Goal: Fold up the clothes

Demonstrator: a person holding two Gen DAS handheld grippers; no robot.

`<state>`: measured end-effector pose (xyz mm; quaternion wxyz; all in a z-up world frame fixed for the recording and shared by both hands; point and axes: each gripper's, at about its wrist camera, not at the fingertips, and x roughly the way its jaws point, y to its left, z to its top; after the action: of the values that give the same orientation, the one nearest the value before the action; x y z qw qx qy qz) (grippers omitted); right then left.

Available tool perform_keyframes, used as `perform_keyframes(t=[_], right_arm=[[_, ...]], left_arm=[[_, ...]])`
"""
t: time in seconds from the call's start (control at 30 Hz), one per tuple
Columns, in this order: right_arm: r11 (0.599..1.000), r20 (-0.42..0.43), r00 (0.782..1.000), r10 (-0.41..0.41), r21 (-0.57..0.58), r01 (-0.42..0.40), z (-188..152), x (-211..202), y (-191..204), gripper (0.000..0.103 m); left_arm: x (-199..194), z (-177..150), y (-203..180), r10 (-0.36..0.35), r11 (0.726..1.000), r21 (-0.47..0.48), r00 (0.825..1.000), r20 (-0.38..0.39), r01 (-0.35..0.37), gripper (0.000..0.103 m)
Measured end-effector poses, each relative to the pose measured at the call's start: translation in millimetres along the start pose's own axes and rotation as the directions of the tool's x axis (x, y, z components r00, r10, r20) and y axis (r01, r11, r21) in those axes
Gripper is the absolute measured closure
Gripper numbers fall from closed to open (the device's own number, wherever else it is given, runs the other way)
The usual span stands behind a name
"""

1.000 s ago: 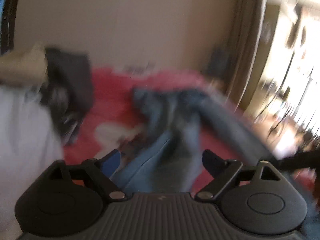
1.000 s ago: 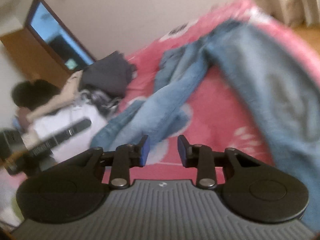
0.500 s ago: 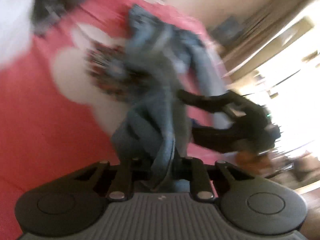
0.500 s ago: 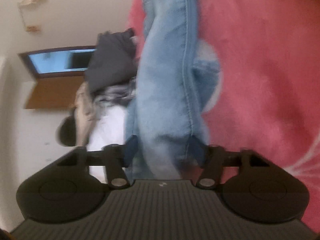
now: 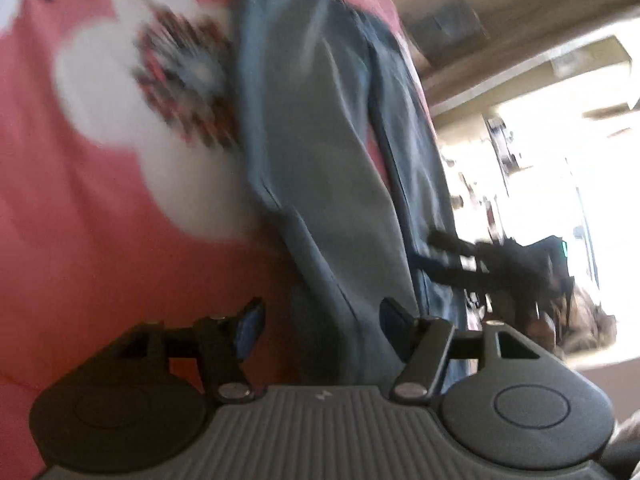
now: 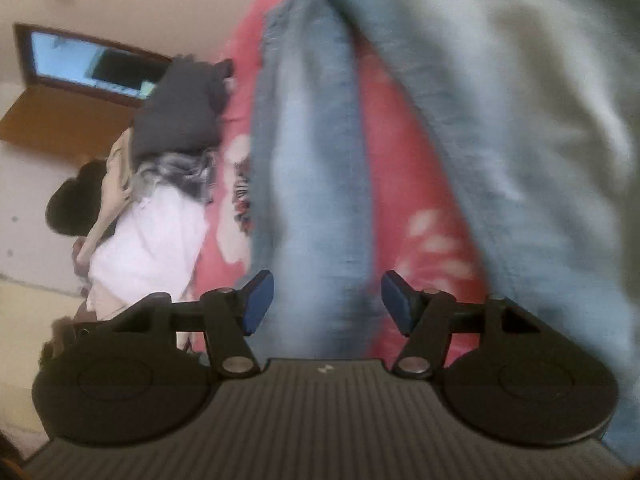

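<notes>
A pair of blue jeans lies stretched over the red bed cover. In the left wrist view one denim leg runs down between the blue pads of my left gripper, which stands open around it. In the right wrist view another lighter leg passes between the pads of my right gripper, also open, while a wide part of the jeans fills the right side. The right gripper shows in the left wrist view at the jeans' right edge. Both views are blurred.
A pile of clothes with a dark grey garment, a plaid one and a white one lies at the bed's left end. A person is beside it. A screen hangs on the wall.
My left gripper, shut on the jeans half a second ago, has opened. Both grippers swung down close to the denim, and the jeans now lie more stretched out.
</notes>
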<state>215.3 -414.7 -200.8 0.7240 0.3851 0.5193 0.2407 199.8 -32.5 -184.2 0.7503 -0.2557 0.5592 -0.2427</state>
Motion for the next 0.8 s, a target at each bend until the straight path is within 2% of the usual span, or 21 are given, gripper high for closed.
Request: perform_keyframes(t=[0.07, 0.17, 0.27, 0.37, 0.43, 0.47, 0.5, 0.53, 0.6, 0.67, 0.8], right_arm=[[0.999, 0.052, 0.998, 0.030, -0.029, -0.028, 6.8, -10.3, 1.6, 0.043], [0.993, 0.136, 0.991, 0.022, -0.121, -0.006, 33.4, -7.5, 15.8, 0.042], [0.979, 0.204, 0.979, -0.006, -0.199, 0.048, 67.2, 14.3, 27.3, 0.043], [0.969, 0.223, 0.972, -0.071, -0.215, 0.120, 100.1, 52.6, 29.4, 0.048], [0.967, 0.208, 0.973, -0.100, -0.212, 0.144, 108.6, 65.4, 23.9, 0.054], [0.964, 0.197, 0.973, -0.120, -0.210, 0.162, 110.1, 71.2, 21.3, 0.060], [0.962, 0.191, 0.972, -0.136, -0.209, 0.176, 110.0, 77.6, 19.8, 0.067], [0.960, 0.194, 0.971, -0.139, -0.213, 0.180, 108.8, 81.3, 17.6, 0.069], [0.957, 0.205, 0.970, -0.134, -0.228, 0.181, 105.9, 86.2, 12.8, 0.083], [0.956, 0.211, 0.969, -0.126, -0.233, 0.175, 105.1, 86.7, 12.9, 0.094], [0.947, 0.228, 0.967, -0.112, -0.271, 0.174, 102.5, 86.0, 23.1, 0.094]], left_arm=[[9.4, 28.5, 0.9, 0.061, 0.998, 0.026, 0.998, 0.035, -0.062, 0.031], [23.6, 71.3, 2.4, 0.150, 0.986, 0.062, 0.984, 0.091, -0.156, 0.028], [37.7, 114.1, 3.8, 0.235, 0.964, 0.091, 0.960, 0.149, -0.250, 0.028], [51.9, 156.9, 5.2, 0.315, 0.932, 0.115, 0.926, 0.209, -0.343, 0.034], [56.0, 166.8, 5.6, 0.345, 0.919, 0.113, 0.909, 0.235, -0.378, 0.049], [56.6, 166.9, 5.7, 0.355, 0.915, 0.107, 0.902, 0.244, -0.389, 0.052], [57.2, 167.0, 5.8, 0.365, 0.911, 0.102, 0.896, 0.253, -0.400, 0.061], [57.8, 167.0, 5.9, 0.374, 0.907, 0.096, 0.890, 0.262, -0.410, 0.079], [59.1, 167.1, 6.0, 0.394, 0.899, 0.084, 0.876, 0.279, -0.431, 0.100], [60.3, 167.3, 6.2, 0.412, 0.890, 0.072, 0.861, 0.296, -0.451, 0.101], [62.8, 167.5, 6.5, 0.449, 0.871, 0.047, 0.830, 0.329, -0.490, 0.101]])
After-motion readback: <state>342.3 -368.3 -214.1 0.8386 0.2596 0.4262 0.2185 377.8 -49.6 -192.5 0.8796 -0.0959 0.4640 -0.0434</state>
